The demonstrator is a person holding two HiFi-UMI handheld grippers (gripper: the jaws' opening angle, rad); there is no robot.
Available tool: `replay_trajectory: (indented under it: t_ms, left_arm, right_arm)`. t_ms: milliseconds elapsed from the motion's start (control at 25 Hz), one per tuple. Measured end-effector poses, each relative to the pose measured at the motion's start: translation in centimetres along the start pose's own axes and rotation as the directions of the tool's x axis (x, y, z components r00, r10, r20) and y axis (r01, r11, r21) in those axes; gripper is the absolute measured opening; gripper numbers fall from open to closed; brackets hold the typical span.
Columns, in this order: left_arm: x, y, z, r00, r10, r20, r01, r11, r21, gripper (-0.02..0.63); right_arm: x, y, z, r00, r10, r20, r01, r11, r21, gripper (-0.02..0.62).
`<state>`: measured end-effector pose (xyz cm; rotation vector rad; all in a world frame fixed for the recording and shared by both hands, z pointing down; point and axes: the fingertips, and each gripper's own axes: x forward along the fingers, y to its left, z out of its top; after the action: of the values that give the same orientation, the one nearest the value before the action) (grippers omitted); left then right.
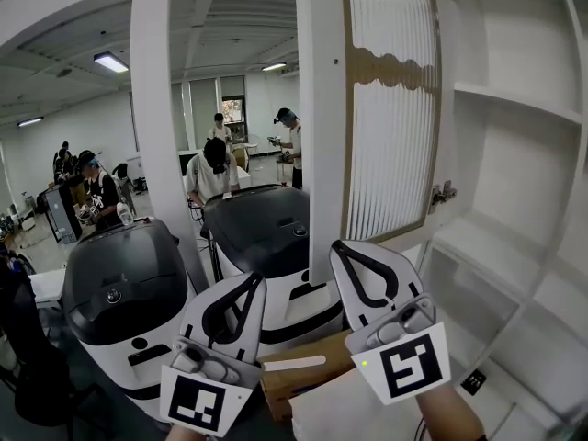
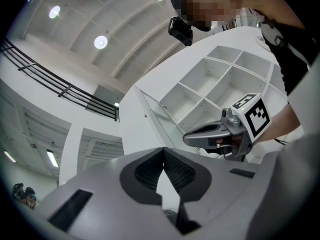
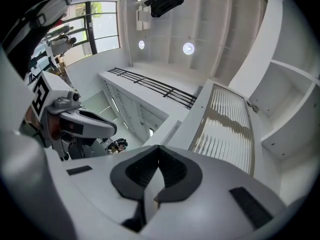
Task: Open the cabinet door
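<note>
Up on the right of the head view, the cabinet door point(image 1: 390, 108) already stands swung open, its ribbed glass panel in a tan frame turned edge-on toward us, with a metal hinge point(image 1: 443, 194) showing at its lower right. Behind it is the white cabinet point(image 1: 514, 182), and its open compartments show only white shelves and back panels from here. Now the right gripper point(image 1: 338, 248): it sits just below the door's lower left corner, jaws pressed together tip to tip, pinching nothing, and whether it touches the door I cannot tell. Its own view confirms it, with the right gripper point(image 3: 159, 146) closed and the door point(image 3: 227, 129) rising just beyond the tips. The left gripper point(image 1: 255, 281) is lower and to the left, well clear of the door, and its jaws are pressed together too. In the left gripper view the tips point(image 2: 163, 149) meet on nothing, with the cabinet point(image 2: 215, 84) and its grid of compartments beyond. Under both grippers there is a brown cardboard box point(image 1: 303, 375). To the left stand two white machines with dark domed tops point(image 1: 124, 292), and several people are at work in the room behind.
</note>
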<state>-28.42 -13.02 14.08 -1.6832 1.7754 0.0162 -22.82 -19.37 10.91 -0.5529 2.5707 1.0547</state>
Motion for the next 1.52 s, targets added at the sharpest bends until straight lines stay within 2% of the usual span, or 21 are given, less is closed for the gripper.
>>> replay_trajectory:
  t_ms: [520,960,1240,1520]
  left_arm:
    - [-0.5,-1.0,-0.5,1.000,-0.021,-0.014,0.021,1.000,-0.007,0.000]
    - [0.9,-5.9,-0.8,0.992,-0.129,0.000,0.129,0.990,-0.053,0.001]
    - [2.3,-10.5,-0.5,0.974,-0.223,0.044,0.226,0.971,-0.072,0.002]
    - [3.0,-16.3,-0.1,0.933,-0.343,0.105,0.356,0.922,-0.150,0.002]
  right_arm:
    - [-0.5,0.1,-1.5,0.999,-0.002,-0.035,0.003,1.000,0.023,0.003]
    - [-6.1,-1.1,-2.6,0.991,-0.052,-0.127,0.053,0.999,0.000,0.003]
    - [-11.2,-2.8,-3.3,0.977,-0.115,-0.179,0.115,0.993,-0.013,0.003]
    - [-17.1,-3.9,-3.7,0.940,-0.209,-0.270,0.201,0.978,-0.056,0.003]
